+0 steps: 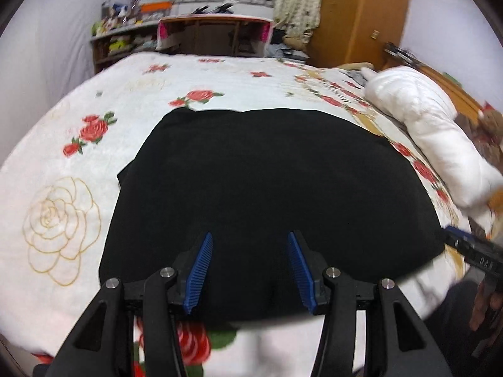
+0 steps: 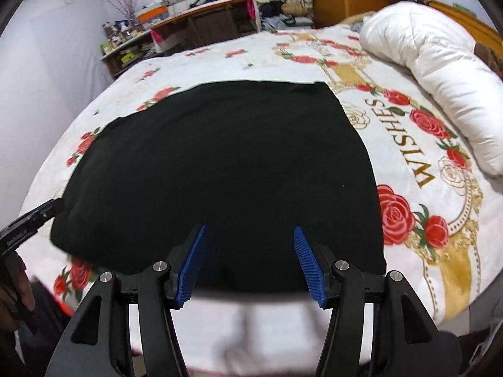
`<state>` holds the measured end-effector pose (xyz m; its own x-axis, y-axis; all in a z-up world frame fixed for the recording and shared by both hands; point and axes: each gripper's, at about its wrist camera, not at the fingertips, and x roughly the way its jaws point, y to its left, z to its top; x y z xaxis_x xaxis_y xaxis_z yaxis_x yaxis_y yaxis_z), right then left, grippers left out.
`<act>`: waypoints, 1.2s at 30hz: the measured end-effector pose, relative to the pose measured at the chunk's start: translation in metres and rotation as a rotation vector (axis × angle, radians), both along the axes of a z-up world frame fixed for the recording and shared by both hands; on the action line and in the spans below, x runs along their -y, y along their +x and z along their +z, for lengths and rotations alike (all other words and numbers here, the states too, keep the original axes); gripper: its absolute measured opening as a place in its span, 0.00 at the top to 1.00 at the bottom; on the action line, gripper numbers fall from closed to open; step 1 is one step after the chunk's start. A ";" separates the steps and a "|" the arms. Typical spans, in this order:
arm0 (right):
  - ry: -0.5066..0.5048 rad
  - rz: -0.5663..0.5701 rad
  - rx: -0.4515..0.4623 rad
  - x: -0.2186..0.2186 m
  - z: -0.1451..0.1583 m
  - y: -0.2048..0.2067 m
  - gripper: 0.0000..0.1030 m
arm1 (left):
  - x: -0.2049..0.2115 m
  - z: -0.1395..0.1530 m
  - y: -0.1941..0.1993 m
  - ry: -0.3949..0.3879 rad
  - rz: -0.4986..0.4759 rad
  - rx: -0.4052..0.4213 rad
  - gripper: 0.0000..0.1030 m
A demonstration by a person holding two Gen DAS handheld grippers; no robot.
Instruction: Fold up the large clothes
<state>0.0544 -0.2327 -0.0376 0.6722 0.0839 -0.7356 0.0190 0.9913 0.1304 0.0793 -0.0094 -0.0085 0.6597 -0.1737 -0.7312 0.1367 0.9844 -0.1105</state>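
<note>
1. The left gripper (image 1: 250, 245) hangs with jaws apart, nothing between its blue pads (image 1: 201, 270).
2. The right gripper (image 2: 250, 238) likewise gapes empty.
3. The black garment (image 1: 267, 188) lies flat on the rose-printed bedspread (image 1: 63, 144), centre frame.
4. A white duvet (image 2: 440, 72) sits at two o'clock.

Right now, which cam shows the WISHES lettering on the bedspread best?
Right wrist: the WISHES lettering is sharp and fully readable beside the black garment. In the left wrist view that strip of bedspread is blurred and no lettering is legible.
</note>
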 end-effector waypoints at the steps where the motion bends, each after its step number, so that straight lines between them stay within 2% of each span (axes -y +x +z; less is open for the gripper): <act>1: -0.004 0.007 0.010 -0.004 0.002 -0.006 0.43 | 0.004 0.002 -0.009 0.008 -0.010 0.009 0.45; 9: -0.036 0.065 0.061 -0.024 0.015 -0.045 0.43 | 0.021 0.010 -0.048 0.019 -0.029 0.004 0.44; 16: -0.041 0.069 0.064 -0.027 0.013 -0.070 0.43 | 0.021 0.016 -0.059 0.017 -0.008 0.008 0.39; 20: -0.044 0.072 0.055 -0.029 0.012 -0.070 0.43 | 0.017 0.015 -0.058 0.033 0.021 0.006 0.35; 29: -0.061 0.089 0.045 -0.035 0.008 -0.065 0.42 | 0.014 0.002 -0.051 0.008 0.042 -0.034 0.35; 36: -0.057 0.091 0.030 -0.034 0.004 -0.062 0.42 | 0.016 -0.001 -0.051 0.028 0.057 -0.033 0.35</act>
<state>-0.0080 -0.1986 -0.0333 0.6852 0.1044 -0.7208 -0.0748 0.9945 0.0729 0.0283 -0.0256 -0.0090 0.6435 -0.1153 -0.7567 0.0770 0.9933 -0.0859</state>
